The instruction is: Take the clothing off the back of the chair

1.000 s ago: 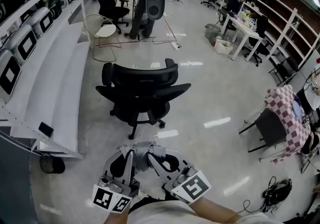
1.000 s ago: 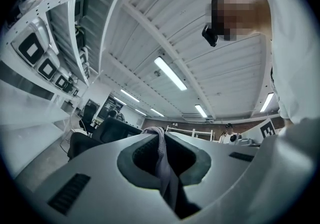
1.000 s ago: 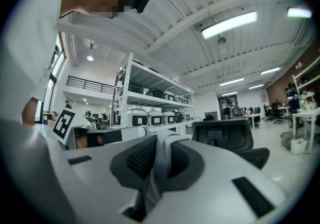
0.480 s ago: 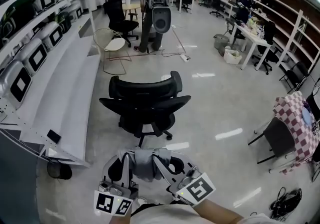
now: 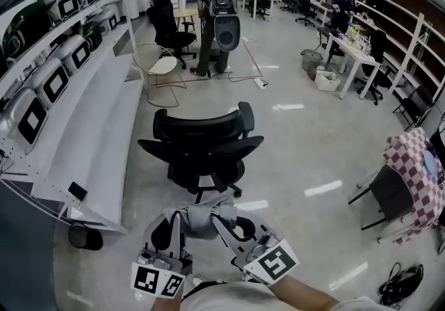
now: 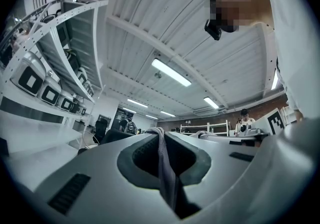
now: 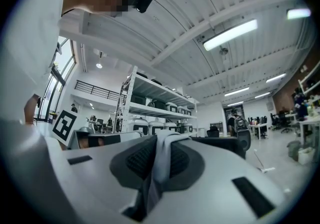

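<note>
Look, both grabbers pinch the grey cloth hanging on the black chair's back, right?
No: the head view shows the grey cloth off the black chair, whose back is bare. The left gripper and right gripper do both pinch it.

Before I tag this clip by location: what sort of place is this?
Probably an open-plan lab or office workspace: a black office chair stands in the open, long white shelving carries rows of identical devices, and desks with more chairs sit farther back.
</note>
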`<state>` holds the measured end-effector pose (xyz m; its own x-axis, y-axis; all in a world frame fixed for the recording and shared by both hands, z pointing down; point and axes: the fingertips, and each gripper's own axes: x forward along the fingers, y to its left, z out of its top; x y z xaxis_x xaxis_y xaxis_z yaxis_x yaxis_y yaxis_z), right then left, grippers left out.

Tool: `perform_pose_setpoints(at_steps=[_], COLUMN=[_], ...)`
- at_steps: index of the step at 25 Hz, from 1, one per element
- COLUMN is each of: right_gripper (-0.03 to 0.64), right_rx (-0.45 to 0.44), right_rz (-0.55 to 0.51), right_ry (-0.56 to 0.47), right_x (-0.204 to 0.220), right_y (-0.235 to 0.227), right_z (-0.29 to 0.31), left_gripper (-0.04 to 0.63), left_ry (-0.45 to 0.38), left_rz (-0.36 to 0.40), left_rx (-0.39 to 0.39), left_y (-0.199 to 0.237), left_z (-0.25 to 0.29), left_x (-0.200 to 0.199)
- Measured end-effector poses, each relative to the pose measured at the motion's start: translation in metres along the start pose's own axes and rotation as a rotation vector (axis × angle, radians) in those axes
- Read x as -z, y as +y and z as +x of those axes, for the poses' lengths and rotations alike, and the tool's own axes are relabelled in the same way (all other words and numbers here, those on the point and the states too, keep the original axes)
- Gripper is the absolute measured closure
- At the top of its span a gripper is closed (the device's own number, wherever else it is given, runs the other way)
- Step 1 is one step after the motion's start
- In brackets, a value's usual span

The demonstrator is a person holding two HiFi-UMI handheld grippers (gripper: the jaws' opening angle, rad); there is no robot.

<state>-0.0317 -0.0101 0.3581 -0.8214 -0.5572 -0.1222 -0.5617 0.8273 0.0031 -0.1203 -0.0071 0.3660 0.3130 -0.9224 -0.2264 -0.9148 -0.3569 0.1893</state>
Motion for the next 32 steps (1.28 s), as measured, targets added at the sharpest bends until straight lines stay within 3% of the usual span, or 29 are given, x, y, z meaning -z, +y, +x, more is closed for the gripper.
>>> perform_pose_setpoints(at_steps=[22, 32], right_gripper=[0.588, 0.588], right_rx=[-0.084, -0.053], right_rz=[0.002, -0.008], right_ry=[0.036, 0.010], right_x=[0.006, 0.001], right_y=[0.023, 0.018], right_z=[0.026, 0.034], left_gripper=[0.572, 0.574], left_ry=[0.022, 0.025], left_rz=[-0.016, -0.006], left_rx=[0.026, 0.022], left_y=[0.003, 0.012], left_z=[0.001, 0.001], left_x=[-0.001, -0.005])
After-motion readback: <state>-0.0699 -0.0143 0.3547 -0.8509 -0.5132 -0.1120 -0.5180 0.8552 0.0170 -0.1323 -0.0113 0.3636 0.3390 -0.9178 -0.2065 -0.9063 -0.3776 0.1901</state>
